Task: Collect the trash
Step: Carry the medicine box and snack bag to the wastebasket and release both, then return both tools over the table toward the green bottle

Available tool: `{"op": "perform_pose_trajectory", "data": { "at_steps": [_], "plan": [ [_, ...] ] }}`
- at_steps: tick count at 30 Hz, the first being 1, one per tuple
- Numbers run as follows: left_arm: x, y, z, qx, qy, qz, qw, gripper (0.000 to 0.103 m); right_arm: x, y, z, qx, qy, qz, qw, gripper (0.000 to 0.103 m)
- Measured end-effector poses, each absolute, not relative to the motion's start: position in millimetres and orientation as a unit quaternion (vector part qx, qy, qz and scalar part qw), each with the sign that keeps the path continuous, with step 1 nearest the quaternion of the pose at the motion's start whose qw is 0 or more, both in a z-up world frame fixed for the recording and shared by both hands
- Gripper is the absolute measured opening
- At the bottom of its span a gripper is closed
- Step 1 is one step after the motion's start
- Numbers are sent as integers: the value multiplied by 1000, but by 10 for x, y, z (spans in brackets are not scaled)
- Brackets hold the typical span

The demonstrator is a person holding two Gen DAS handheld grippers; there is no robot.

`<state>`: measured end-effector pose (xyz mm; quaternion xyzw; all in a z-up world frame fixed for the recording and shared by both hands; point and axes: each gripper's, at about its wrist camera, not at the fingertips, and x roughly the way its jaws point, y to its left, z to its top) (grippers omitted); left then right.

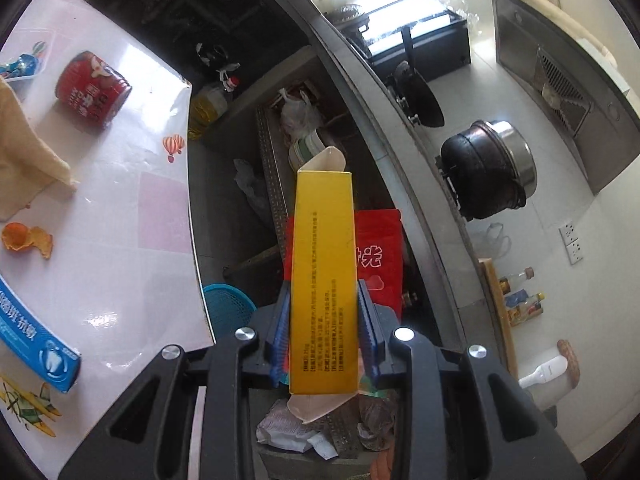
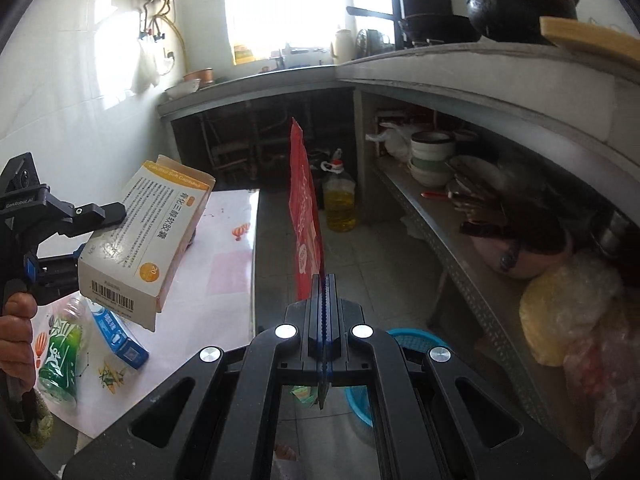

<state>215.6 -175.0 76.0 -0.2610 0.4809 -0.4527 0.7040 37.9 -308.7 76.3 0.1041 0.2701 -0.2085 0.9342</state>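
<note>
My left gripper [image 1: 323,304] is shut on a yellow and white medicine box [image 1: 323,276], held in the air past the table edge, above a blue basket [image 1: 228,308]. The box also shows in the right wrist view [image 2: 148,240], with the left gripper [image 2: 80,232] on it. My right gripper [image 2: 325,284] is shut on a flat red pouch [image 2: 306,216], seen edge-on; it shows behind the box in the left wrist view [image 1: 380,256]. The basket sits below the right gripper [image 2: 408,338]. On the table lie a red can [image 1: 93,89], orange peel [image 1: 27,239], a blue box [image 1: 36,344] and a green bottle [image 2: 62,356].
The white table [image 1: 132,208] is to the left. A beige cloth [image 1: 24,156] lies on it. A concrete counter [image 2: 440,76] with a lower shelf of bowls [image 2: 432,156] runs on the right. An oil jug [image 2: 339,200] stands on the floor. Crumpled litter [image 1: 288,428] lies below.
</note>
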Motion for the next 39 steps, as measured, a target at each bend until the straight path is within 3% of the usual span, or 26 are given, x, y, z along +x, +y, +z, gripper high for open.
{"op": "perform_pose_trajectory", "data": {
  "at_steps": [11, 25, 28, 31, 39],
  "plan": [
    [1964, -2953, 586, -115, 504, -459, 723, 29, 0, -3660, 323, 156, 318, -303, 885, 0],
    [1880, -4224, -515, 46, 580, -411, 702, 29, 238, -4360, -702, 249, 395, -332, 819, 0],
    [1915, -4425, -739, 68, 593, -409, 690, 32, 375, -4527, -911, 266, 404, -346, 804, 7],
    [1985, -4440, -893, 50, 605, -393, 691, 43, 446, -4655, -1198, 285, 425, -353, 784, 32],
    [2055, -4128, -775, 32, 603, -384, 699, 44, 292, -4427, -1200, 263, 433, -366, 781, 34]
  ]
}}
